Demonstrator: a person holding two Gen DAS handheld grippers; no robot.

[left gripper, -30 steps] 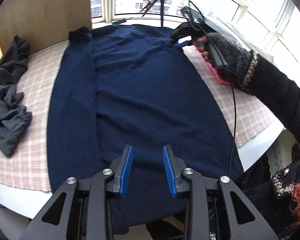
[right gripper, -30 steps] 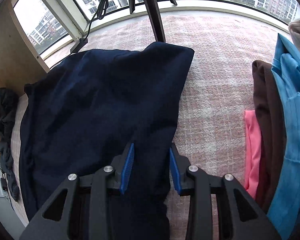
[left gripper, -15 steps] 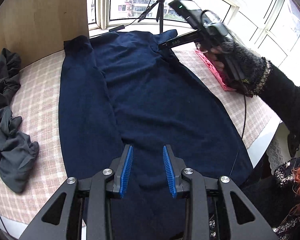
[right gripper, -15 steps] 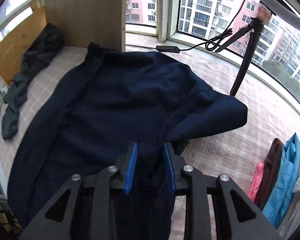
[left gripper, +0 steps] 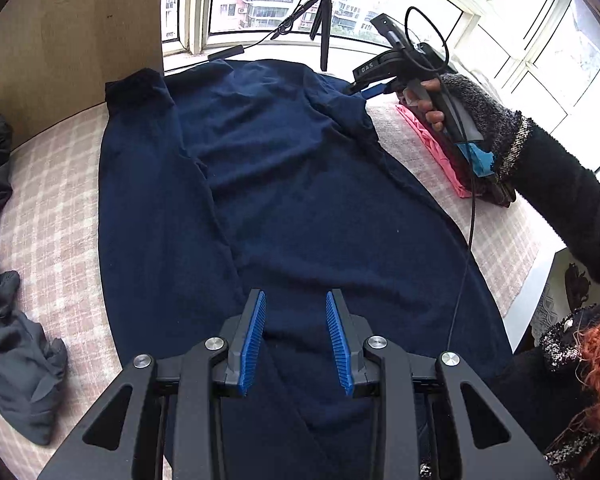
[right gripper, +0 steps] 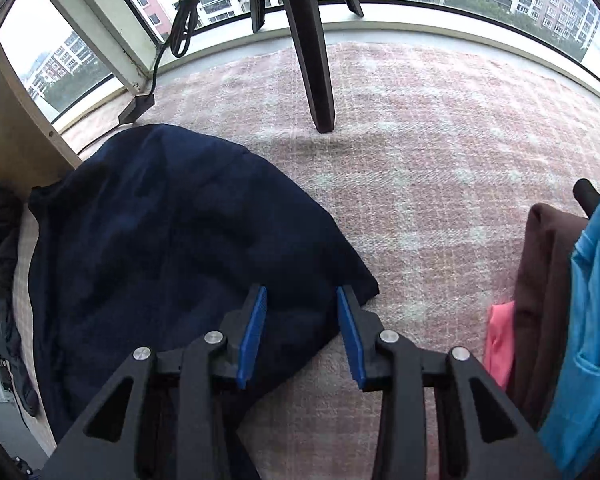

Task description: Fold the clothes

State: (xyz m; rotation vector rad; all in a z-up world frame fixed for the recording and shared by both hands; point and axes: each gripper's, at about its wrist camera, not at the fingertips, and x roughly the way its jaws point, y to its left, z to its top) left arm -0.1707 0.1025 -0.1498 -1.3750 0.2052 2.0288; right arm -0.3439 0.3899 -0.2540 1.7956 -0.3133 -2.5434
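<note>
Left wrist view: my left tool [left gripper: 296,338], blue ribbed pads parted, hangs over the near hem of the large navy-blue knit garment [left gripper: 300,208]; cloth lies below the gap, but the pads do not press on it. The garment is spread lengthwise on the tabletop under a pink-and-white checked cloth [left gripper: 48,208]; its left sleeve is folded in along the body, making a long ridge. Only this view shows my right hand [left gripper: 452,112] in a grey knit fingerless glove, gripping the handle of the right tool at the garment's far right corner, with one thin black cable [left gripper: 470,216] trailing from it.

Right wrist view: my right tool [right gripper: 302,330] has its jaws apart and they have just been widening; the garment's rounded corner [right gripper: 204,248] lies under and between them, not clamped. Only this view shows the stack on the right in full colour: one brown piece [right gripper: 544,280], one bright blue piece [right gripper: 592,320], one pink piece [right gripper: 500,340]. One black tripod leg [right gripper: 312,48] stands on the cloth beyond.

Count: one navy garment, two tools, one dark grey crumpled garment [left gripper: 16,364] at the left edge.

Cut off: the near hem runs out of frame behind the left tool. The stack is clipped by the frame edge.
</note>
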